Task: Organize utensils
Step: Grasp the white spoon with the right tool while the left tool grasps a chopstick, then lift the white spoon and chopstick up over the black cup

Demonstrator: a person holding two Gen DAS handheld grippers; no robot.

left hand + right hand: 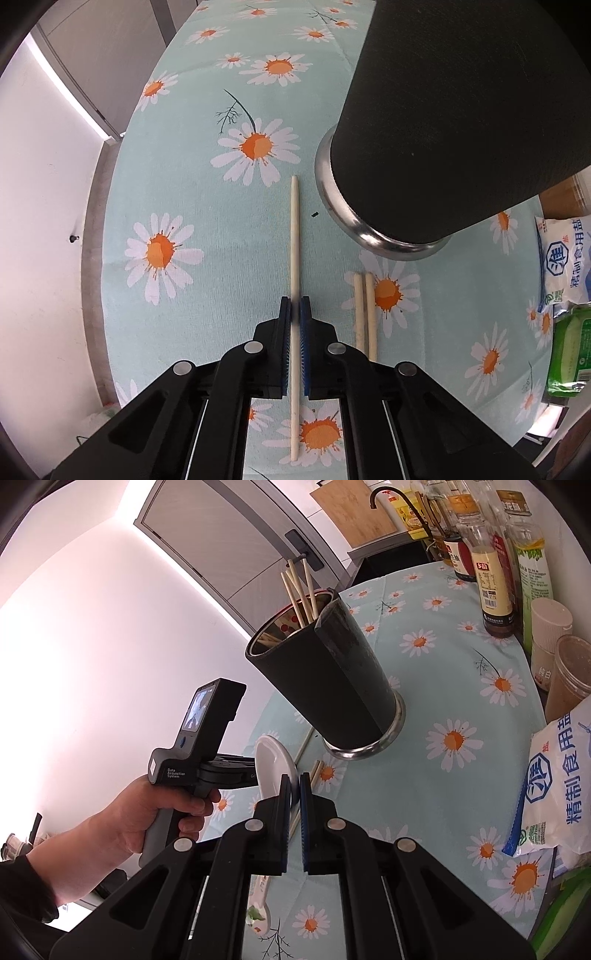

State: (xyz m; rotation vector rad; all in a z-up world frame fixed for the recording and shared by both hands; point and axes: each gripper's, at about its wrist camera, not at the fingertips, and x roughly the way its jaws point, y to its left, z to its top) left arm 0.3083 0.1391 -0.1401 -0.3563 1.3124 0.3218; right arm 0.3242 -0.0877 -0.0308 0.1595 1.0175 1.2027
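Left gripper [294, 306] clamps a chopstick [294, 236]; only the right view shows right gripper [294, 786] pinching a white spoon [275, 771], holder [325, 679] at twelve o'clock.

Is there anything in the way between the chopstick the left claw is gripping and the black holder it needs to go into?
Nothing visible blocks it. The left claw is shut on the chopstick, and only bare tablecloth lies between it and the black holder. The holder's open top already has chopsticks standing at one side.
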